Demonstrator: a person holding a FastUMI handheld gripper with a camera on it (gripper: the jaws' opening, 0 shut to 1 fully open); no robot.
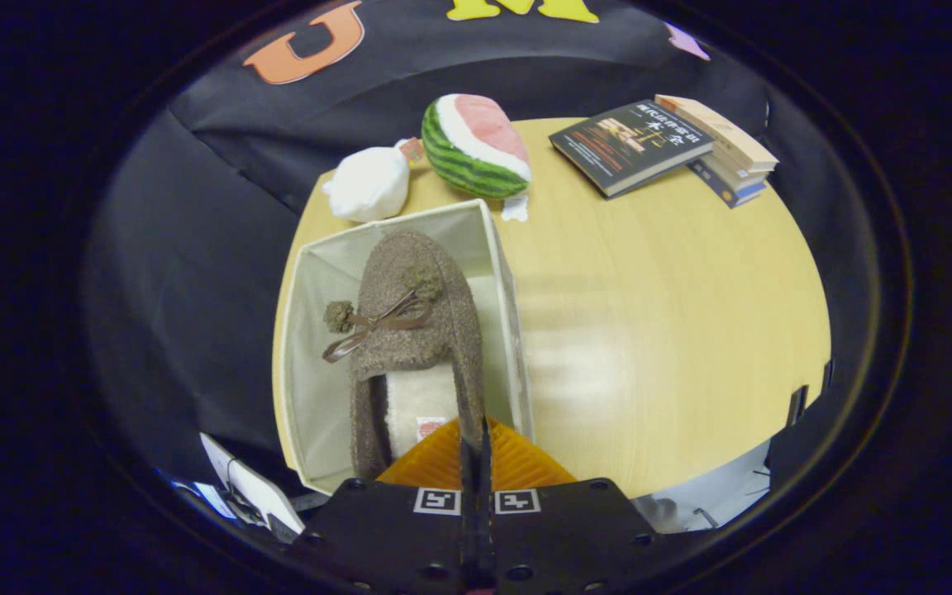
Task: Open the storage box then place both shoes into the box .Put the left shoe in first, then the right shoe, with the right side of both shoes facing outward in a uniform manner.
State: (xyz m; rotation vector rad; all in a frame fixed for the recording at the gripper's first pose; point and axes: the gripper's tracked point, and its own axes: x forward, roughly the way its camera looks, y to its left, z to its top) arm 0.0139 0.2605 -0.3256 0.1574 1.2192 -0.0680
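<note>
Now: gripper (476,442) pinches shoe's (411,330) heel wall, fingers (517,463) nearly together | shoe hangs toe-forward over open box (311,397) | grip at heel likely for clean lowering

A round light-wood table (674,330) carries the clutter. At its far left edge lies a white plush toy (368,183), and just to its right, touching or nearly so, a plush watermelon slice (474,147) with green striped rind and pink flesh. On the far right sits a dark-covered book (630,145), leaning against a short stack of books (727,150) just beyond it. Papers (246,487) lie below the table's near left edge.
</note>
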